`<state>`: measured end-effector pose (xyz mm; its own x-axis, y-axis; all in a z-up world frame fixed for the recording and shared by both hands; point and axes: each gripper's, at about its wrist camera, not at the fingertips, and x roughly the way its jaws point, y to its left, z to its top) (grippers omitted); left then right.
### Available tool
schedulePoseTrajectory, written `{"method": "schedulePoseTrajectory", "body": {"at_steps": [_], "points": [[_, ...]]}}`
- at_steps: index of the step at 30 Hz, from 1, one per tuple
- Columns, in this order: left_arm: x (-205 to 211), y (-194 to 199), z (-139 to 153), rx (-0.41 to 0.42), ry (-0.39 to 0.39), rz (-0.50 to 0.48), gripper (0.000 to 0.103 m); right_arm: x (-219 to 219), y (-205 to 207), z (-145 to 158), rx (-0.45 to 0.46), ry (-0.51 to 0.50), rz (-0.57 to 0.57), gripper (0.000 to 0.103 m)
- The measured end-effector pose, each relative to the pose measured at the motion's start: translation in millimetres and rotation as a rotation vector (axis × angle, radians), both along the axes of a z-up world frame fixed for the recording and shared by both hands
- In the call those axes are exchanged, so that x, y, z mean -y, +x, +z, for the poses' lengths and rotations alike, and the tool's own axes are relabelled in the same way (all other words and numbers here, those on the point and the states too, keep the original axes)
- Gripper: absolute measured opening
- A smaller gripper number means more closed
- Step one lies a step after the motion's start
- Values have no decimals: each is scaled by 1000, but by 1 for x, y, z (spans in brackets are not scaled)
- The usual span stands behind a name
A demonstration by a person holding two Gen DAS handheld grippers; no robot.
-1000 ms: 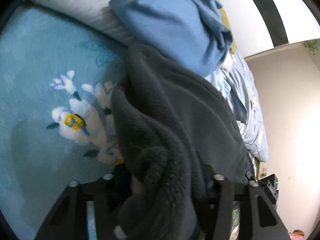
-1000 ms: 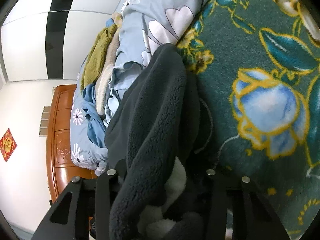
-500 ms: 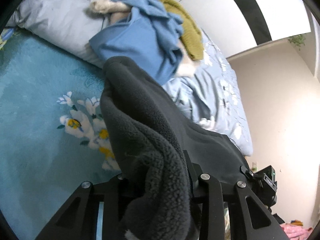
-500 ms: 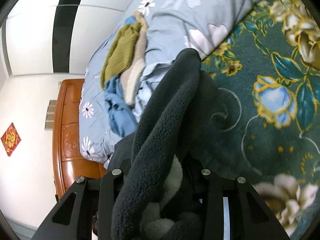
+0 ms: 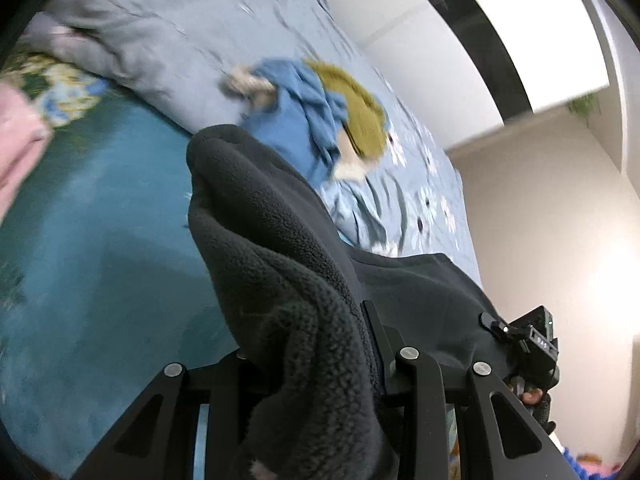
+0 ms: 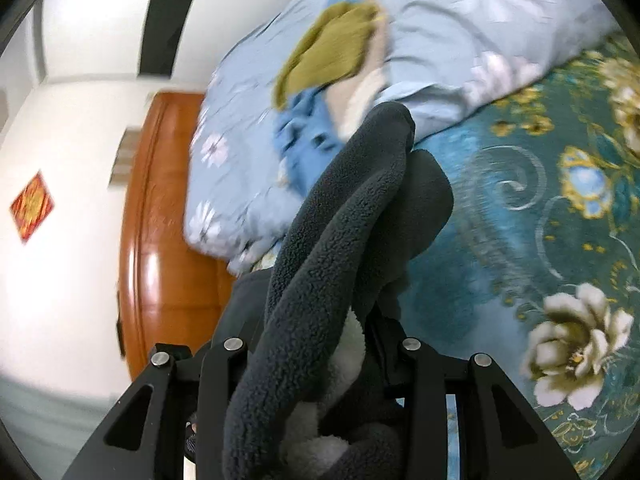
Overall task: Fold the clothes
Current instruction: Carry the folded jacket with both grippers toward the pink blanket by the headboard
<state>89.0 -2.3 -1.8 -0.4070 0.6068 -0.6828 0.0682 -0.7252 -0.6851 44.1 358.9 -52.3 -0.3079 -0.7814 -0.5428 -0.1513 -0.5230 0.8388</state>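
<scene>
A dark grey fleece garment (image 5: 280, 264) with a white lining hangs bunched between both grippers, lifted above the teal floral blanket (image 5: 100, 240). My left gripper (image 5: 316, 364) is shut on one end of it; the fleece covers the fingertips. My right gripper (image 6: 320, 360) is shut on the other end (image 6: 344, 240), with white lining (image 6: 348, 344) showing between the fingers. The right gripper's body (image 5: 532, 344) shows at the right of the left wrist view, with the garment stretched towards it.
A pile of blue, olive and cream clothes (image 5: 332, 120) lies on the pale blue flowered duvet (image 5: 168, 32) beyond the blanket; it also shows in the right wrist view (image 6: 328, 52). A pink garment (image 5: 16, 140) lies at the left. A wooden headboard (image 6: 160, 220) stands by the white wall.
Both grippers have risen and pulled back with the fleece; the bed and clothes pile look farther away, and more wall and headboard show. The grip has not changed.
</scene>
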Motion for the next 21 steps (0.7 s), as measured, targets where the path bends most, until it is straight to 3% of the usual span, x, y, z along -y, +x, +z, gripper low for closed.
{"method": "schedulePoseTrajectory", "body": {"at_steps": [7,11,17,21], "points": [[53,54,32,-41,-38,193,34,70,-30,32,-87,-44,241,40],[87,76,39,-66,-21,303,34,116,-41,50,-121,-49,350,40],[140,97,39,-91,6,407,34,188,-60,66,-148,-23,477,40],[194,103,20,-83,38,481,34,259,-81,71,-157,15,572,40]]}}
